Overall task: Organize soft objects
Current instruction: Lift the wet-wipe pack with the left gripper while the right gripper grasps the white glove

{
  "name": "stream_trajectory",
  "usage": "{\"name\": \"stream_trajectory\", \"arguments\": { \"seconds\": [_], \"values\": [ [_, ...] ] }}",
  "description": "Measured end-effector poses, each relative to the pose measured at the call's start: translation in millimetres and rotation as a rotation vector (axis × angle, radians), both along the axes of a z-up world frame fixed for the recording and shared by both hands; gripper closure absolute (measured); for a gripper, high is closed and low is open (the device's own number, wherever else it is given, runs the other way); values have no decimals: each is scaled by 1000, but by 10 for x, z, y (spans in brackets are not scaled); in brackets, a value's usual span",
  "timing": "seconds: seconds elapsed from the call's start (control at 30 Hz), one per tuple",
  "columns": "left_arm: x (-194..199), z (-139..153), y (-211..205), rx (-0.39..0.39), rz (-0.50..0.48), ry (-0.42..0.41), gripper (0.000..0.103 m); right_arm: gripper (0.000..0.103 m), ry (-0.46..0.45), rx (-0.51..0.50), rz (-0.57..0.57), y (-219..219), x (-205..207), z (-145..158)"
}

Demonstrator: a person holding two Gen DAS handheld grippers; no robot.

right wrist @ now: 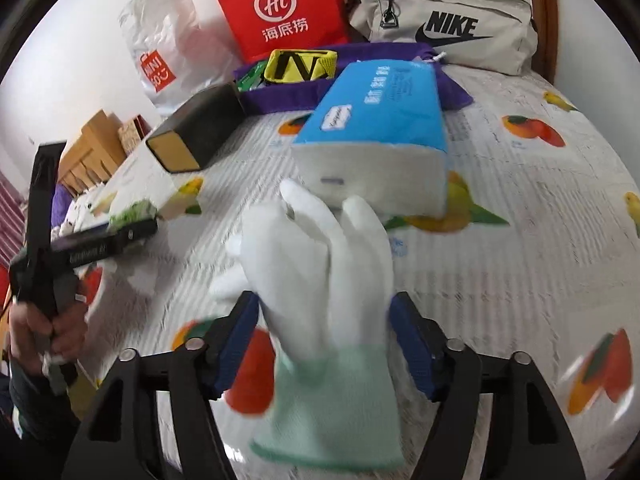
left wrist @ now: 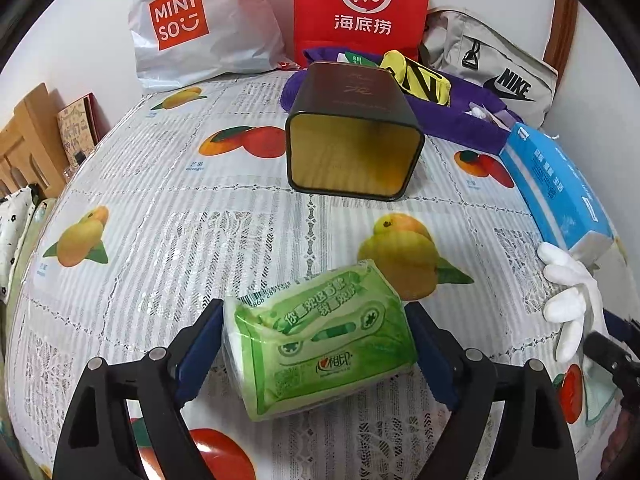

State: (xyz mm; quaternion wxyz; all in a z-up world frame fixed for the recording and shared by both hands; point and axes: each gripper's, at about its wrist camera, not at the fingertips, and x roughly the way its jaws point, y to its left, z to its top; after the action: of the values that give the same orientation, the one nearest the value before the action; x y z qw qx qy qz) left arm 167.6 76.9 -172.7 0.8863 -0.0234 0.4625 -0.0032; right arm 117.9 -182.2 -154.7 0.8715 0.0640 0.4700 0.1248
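My left gripper [left wrist: 316, 344] grips a green tissue pack [left wrist: 320, 340], jaws closed against both its sides just above the fruit-print counter [left wrist: 160, 208]. My right gripper [right wrist: 324, 344] clamps a white glove [right wrist: 320, 280], fingers up and mint cuff toward the camera. A blue tissue box [right wrist: 380, 120] lies just beyond the glove, and a dark tin [left wrist: 352, 132] lies on its side mid-counter, open mouth facing me.

Left gripper [left wrist: 316, 344] clamped on green tissue pack [left wrist: 320, 340], its 2 blue pads [left wrist: 202, 346] pressing either side. Right gripper [right wrist: 326, 344] closed around white glove [right wrist: 320, 280], held above the tablecloth.
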Motion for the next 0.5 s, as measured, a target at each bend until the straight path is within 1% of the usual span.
{"name": "stream_trajectory", "arguments": {
  "seconds": [0.07,0.2,0.27,0.3,0.37,0.4,0.47,0.5],
  "values": [
    [-1,5,10,-9,6,0,16,31,-15,-25,1,87,68,-12],
    [5,2,11,-13,19,-5,16,31,-47,-145,-19,248,160,-60],
    [-2,-3,4,-9,21,-11,16,37,-68,-186,-22,290,156,-75],
    [-9,-6,-3,-3,22,-17,17,39,-78,-189,-21,281,140,-79],
    [-23,-10,-16,11,20,-26,19,56,-86,-188,-28,225,114,-71],
    [-27,-7,-8,7,21,-29,19,60,-86,-185,-30,195,107,-68],
    [-38,3,10,-10,25,-35,20,78,-80,-171,-37,117,90,-60],
    [-42,5,16,-16,25,-36,21,83,-76,-159,-41,71,80,-58]
  ]
}}
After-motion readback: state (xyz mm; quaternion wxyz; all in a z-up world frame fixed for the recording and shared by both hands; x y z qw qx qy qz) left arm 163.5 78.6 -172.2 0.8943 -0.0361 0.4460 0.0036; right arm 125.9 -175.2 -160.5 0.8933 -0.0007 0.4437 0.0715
